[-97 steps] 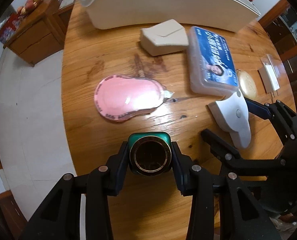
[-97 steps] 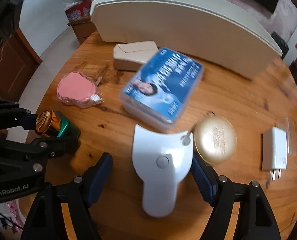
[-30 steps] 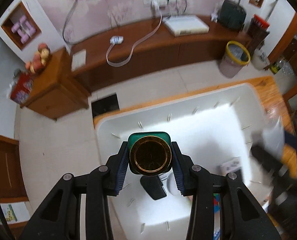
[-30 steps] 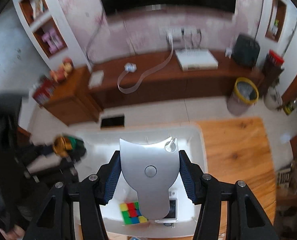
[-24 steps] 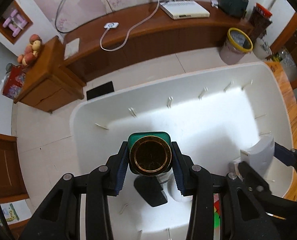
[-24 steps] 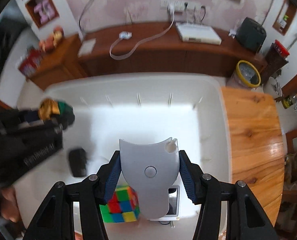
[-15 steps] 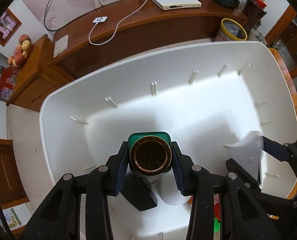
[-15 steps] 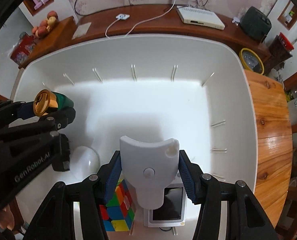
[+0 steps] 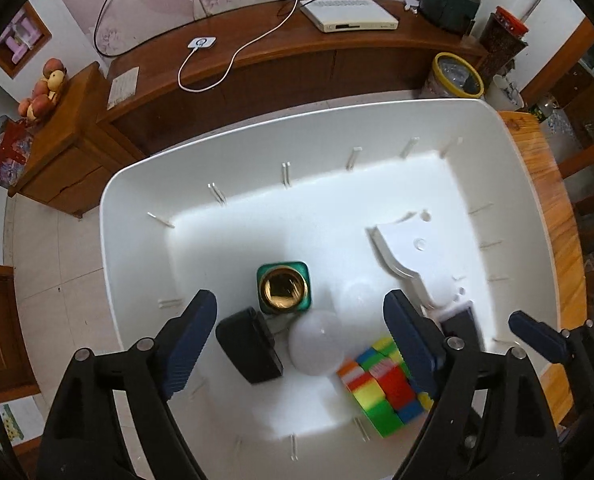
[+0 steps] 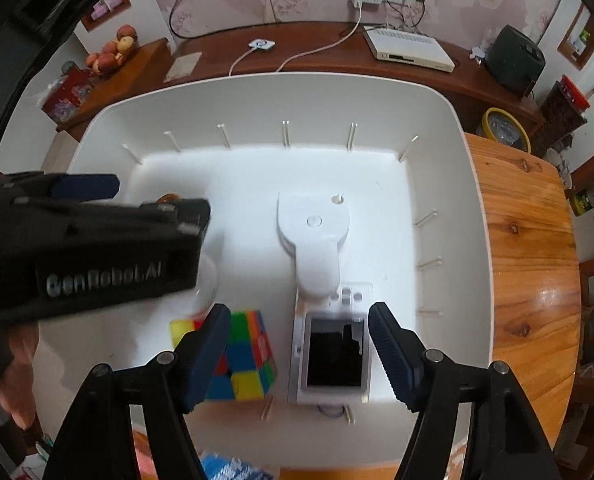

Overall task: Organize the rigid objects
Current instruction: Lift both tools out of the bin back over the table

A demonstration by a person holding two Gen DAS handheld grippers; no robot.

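White tub (image 9: 117, 240) holds both dropped pieces — both grippers' jaws just opened, empty, clear of its rim.

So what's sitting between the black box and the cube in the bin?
A white ball lies between the black box and the colour cube, seen clearly in the left wrist view.

In your right view, your left tool (image 10: 157, 196) hid most of the green-and-gold bottle (image 10: 169, 198) and part of the white ball (image 10: 207, 280); the picture's near edge cut the blue box (image 10: 233, 470).
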